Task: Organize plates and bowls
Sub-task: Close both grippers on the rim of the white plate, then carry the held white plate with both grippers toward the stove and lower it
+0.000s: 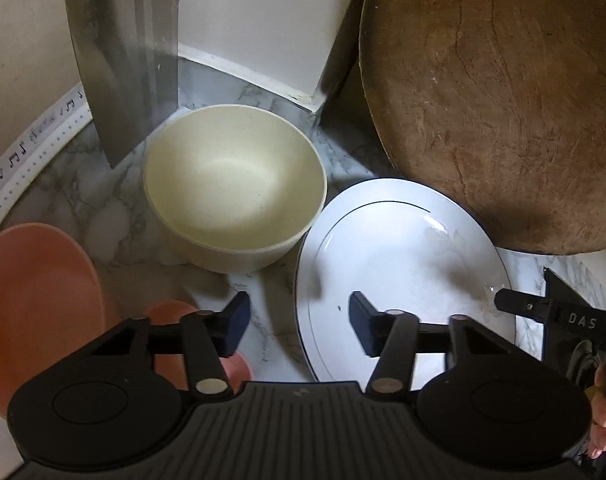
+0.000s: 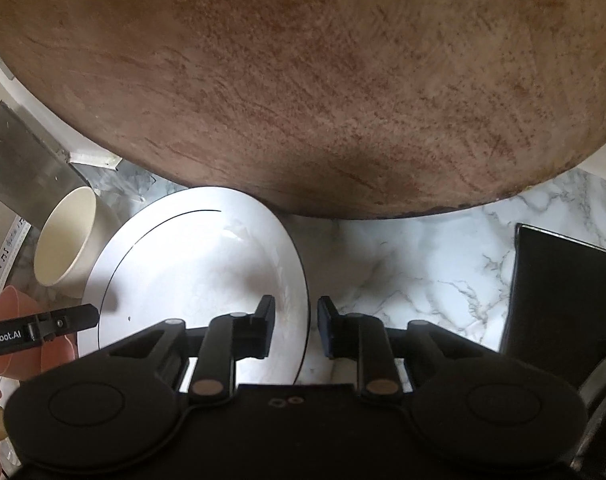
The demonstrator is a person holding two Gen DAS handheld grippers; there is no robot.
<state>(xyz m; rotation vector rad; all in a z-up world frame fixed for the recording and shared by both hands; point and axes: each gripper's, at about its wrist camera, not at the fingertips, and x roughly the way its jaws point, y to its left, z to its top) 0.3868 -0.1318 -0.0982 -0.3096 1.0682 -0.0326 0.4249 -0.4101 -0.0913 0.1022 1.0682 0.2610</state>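
Note:
A cream bowl stands upright on the marble counter; it also shows in the right wrist view. A white plate with a thin dark ring lies flat to its right, also seen from the right wrist. A pink bowl sits at the near left. My left gripper is open and empty, its jaws straddling the plate's left rim. My right gripper is open, its jaws either side of the plate's right rim; its finger shows in the left wrist view.
A large round wooden board leans against the wall behind the plate, also seen from the left wrist. A steel cleaver blade stands behind the cream bowl. A black box sits at the right. A small pink item lies under my left gripper.

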